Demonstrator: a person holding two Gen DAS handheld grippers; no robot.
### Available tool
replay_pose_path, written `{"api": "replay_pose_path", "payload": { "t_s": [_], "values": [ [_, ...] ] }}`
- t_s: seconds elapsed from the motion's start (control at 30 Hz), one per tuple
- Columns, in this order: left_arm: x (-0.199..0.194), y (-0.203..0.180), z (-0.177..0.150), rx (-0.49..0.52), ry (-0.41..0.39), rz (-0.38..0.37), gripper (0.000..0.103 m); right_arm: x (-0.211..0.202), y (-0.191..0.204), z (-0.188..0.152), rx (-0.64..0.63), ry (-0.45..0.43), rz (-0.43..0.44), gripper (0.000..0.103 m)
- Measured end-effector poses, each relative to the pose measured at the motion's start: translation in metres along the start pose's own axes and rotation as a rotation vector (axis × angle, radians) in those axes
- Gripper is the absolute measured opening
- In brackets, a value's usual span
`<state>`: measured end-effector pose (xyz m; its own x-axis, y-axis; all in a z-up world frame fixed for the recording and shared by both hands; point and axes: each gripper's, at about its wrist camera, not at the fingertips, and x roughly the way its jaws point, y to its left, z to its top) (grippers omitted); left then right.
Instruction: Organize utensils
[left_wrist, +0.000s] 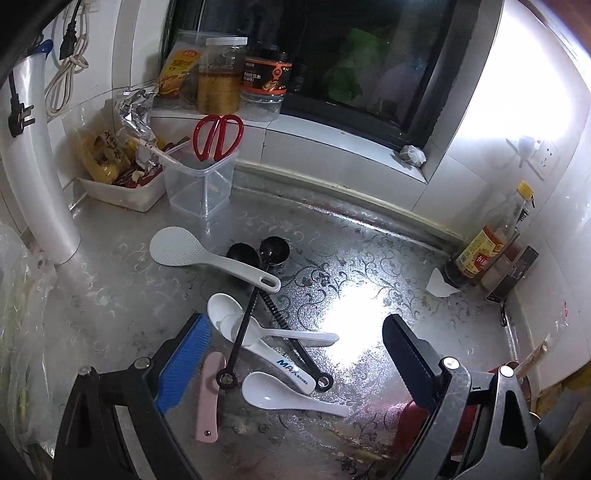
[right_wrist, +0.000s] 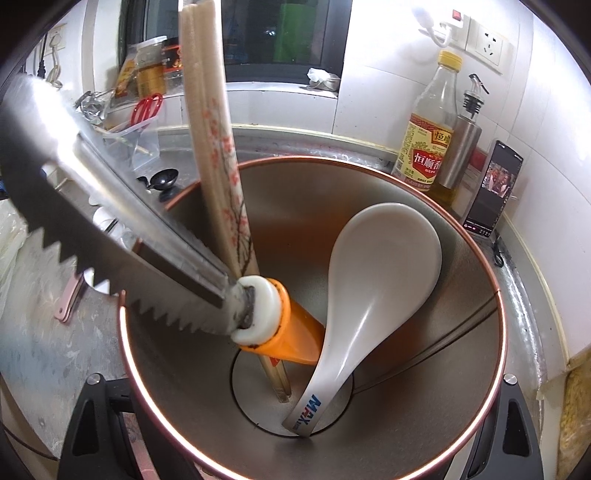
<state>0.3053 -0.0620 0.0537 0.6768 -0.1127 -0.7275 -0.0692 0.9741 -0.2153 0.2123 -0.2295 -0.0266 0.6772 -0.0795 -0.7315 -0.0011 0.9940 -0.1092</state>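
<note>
Looking through the left wrist, I see my left gripper (left_wrist: 295, 354) spread wide over the loose spoons (left_wrist: 258, 332) on the counter (left_wrist: 369, 266); through the right wrist, my right gripper's fingers are hidden, so its state I cannot tell; beneath sits the metal cup (right_wrist: 424, 302), holding a white spoon (right_wrist: 373, 280), chopsticks (right_wrist: 214, 155) and a serrated knife (right_wrist: 110, 229).

The left gripper (left_wrist: 295, 354) tilts downward, fingers (left_wrist: 184, 363) spread wide with nothing between them. The right gripper's fingers are hidden.
</note>
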Motion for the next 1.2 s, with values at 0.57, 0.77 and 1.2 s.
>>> {"api": "replay_pose_path", "payload": {
  "t_s": [0.57, 0.77, 1.2],
  "values": [
    [0.012, -0.007, 0.011, 0.010, 0.009, 0.047, 0.095, 0.021, -0.007, 0.001, 0.023, 0.054, 0.030, 0.092],
    [0.014, 0.006, 0.011, -0.026, 0.008, 0.042, 0.095, 0.021, -0.012, 0.002, 0.038, 0.065, 0.033, 0.092],
    [0.011, 0.014, 0.001, -0.022, 0.023, 0.005, 0.095, 0.022, -0.011, 0.009, 0.041, 0.087, 0.011, 0.092]
  ]
}}
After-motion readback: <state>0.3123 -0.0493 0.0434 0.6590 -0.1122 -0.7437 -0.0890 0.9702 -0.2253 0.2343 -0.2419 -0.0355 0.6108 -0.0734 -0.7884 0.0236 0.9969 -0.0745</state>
